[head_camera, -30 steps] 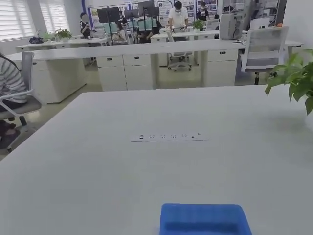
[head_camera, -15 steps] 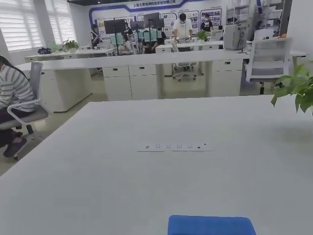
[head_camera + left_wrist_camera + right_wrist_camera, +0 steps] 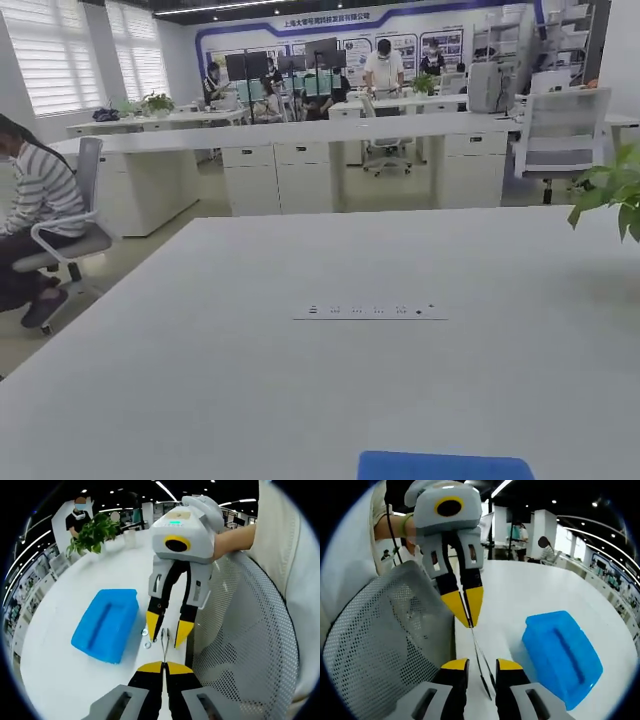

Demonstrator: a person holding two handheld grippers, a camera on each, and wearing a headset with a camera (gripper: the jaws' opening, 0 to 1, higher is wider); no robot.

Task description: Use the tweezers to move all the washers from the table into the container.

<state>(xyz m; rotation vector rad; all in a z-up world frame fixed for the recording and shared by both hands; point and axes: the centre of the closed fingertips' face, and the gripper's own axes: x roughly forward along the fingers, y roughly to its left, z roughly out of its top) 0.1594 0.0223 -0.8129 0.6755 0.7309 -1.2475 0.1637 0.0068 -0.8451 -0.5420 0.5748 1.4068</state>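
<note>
My left gripper (image 3: 162, 668) is shut on thin metal tweezers (image 3: 164, 645), whose two tips point away from it over the white table. Facing it, my right gripper (image 3: 168, 627) stands open, its yellow fingertips on either side of the tweezer tips. In the right gripper view the tweezers (image 3: 481, 662) run between my right gripper's (image 3: 482, 666) spread jaws, with the left gripper (image 3: 468, 605) clamped on them beyond. Two small washers (image 3: 146, 637) lie on the table beside the blue container (image 3: 105, 622), (image 3: 562, 650), whose edge also shows low in the head view (image 3: 445, 466).
A grey mesh chair back (image 3: 240, 630), (image 3: 385, 645) stands right beside the grippers at the table's near edge. A power strip (image 3: 370, 312) is set into the table's middle. A potted plant (image 3: 610, 190) sits at the right. People work at desks further back.
The head camera has tilted upward, so the blue container sits lower in the picture and more of the room shows. Nothing on the table has visibly moved.
</note>
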